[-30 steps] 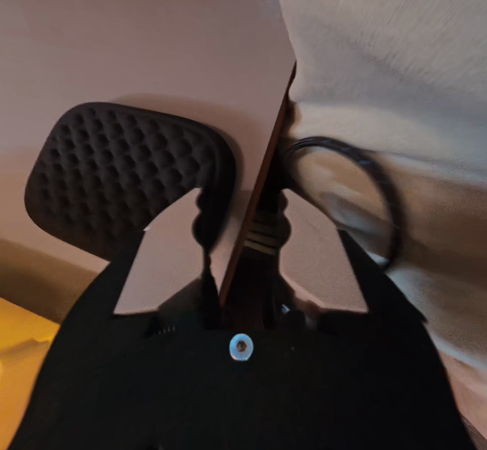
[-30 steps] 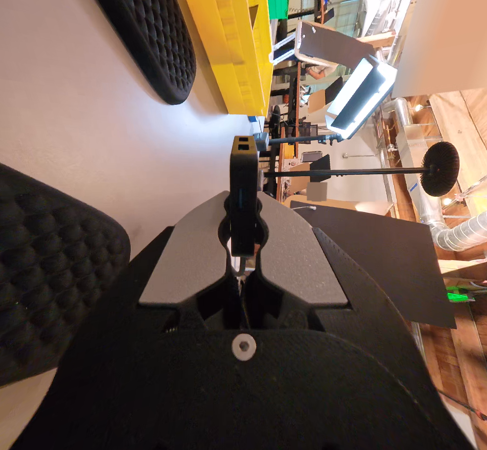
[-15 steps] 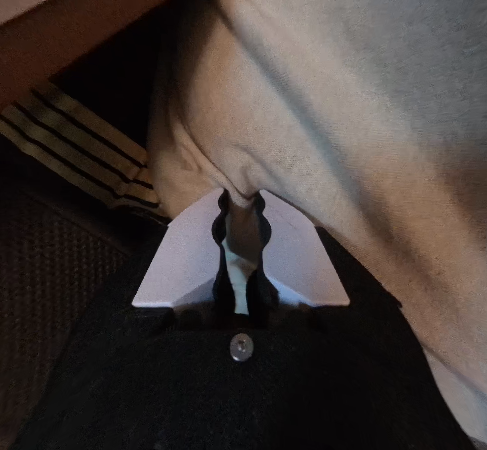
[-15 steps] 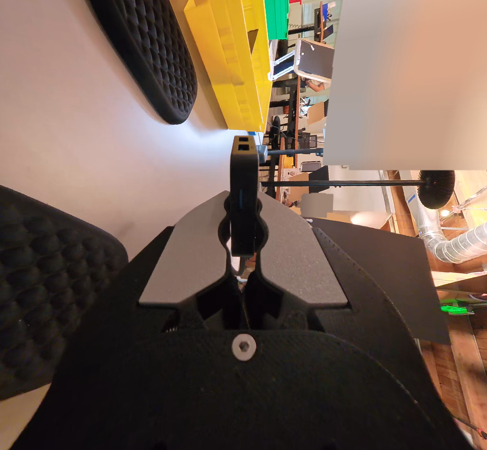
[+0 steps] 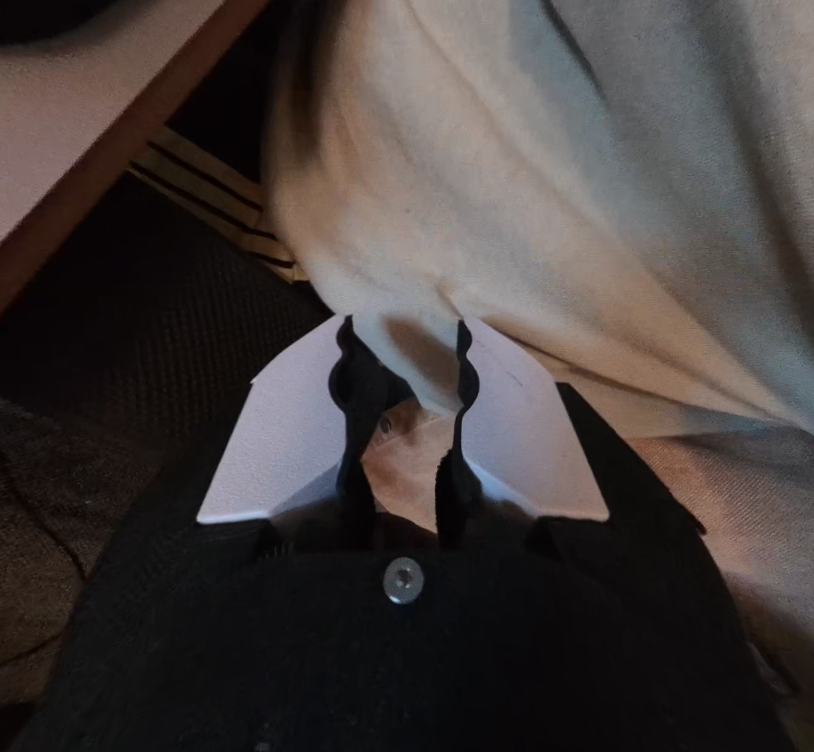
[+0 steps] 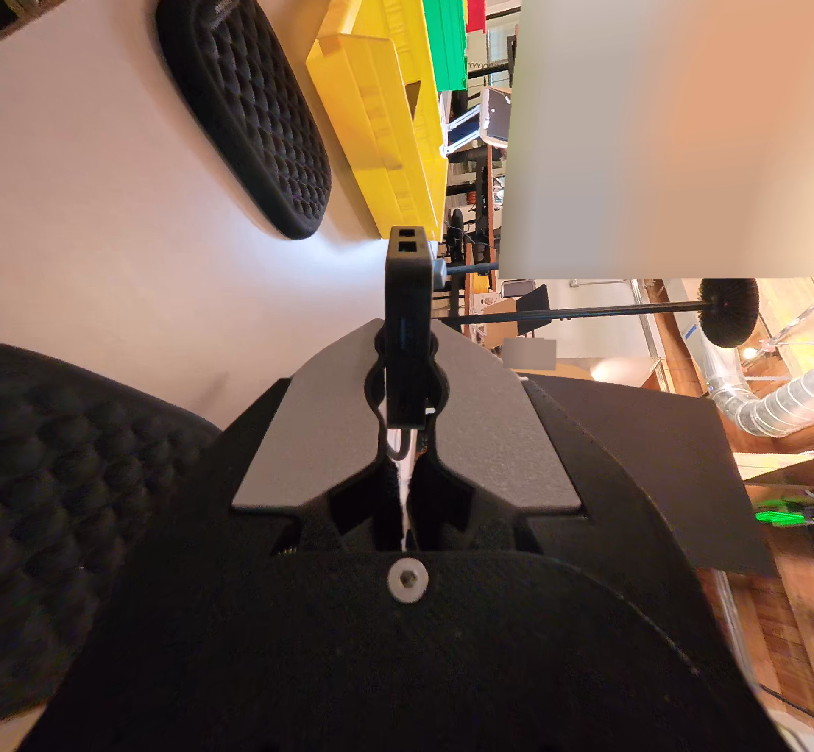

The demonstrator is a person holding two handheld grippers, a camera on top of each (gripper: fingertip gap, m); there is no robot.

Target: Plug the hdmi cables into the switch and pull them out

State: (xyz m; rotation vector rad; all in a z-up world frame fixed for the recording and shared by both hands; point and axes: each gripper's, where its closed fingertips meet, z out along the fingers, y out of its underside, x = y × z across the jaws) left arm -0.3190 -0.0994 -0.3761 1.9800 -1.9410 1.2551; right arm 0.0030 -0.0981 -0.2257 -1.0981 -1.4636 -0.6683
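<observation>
My right gripper (image 6: 406, 334) is shut on the black HDMI switch (image 6: 407, 286), held on edge above the white table (image 6: 110, 246), with two empty ports facing away from me. A thin grey lead (image 6: 398, 444) leaves its near end between the fingers. My left gripper (image 5: 403, 325) is open and empty, below the table edge (image 5: 176, 88) and pressed close to a person's white shirt (image 5: 550, 158). No HDMI cable shows in either view.
Two black dimpled pads lie on the table, one far (image 6: 246, 105) and one near left (image 6: 66, 466). Yellow (image 6: 387, 114), green (image 6: 445, 26) and red bins stand beyond. A dark woven chair seat (image 5: 110, 334) is under the left gripper.
My left gripper dropped from table level, where a cable loop showed, to below the table edge by the shirt, and its jaws opened wider. My right gripper kept its hold on the switch and tilted slightly.
</observation>
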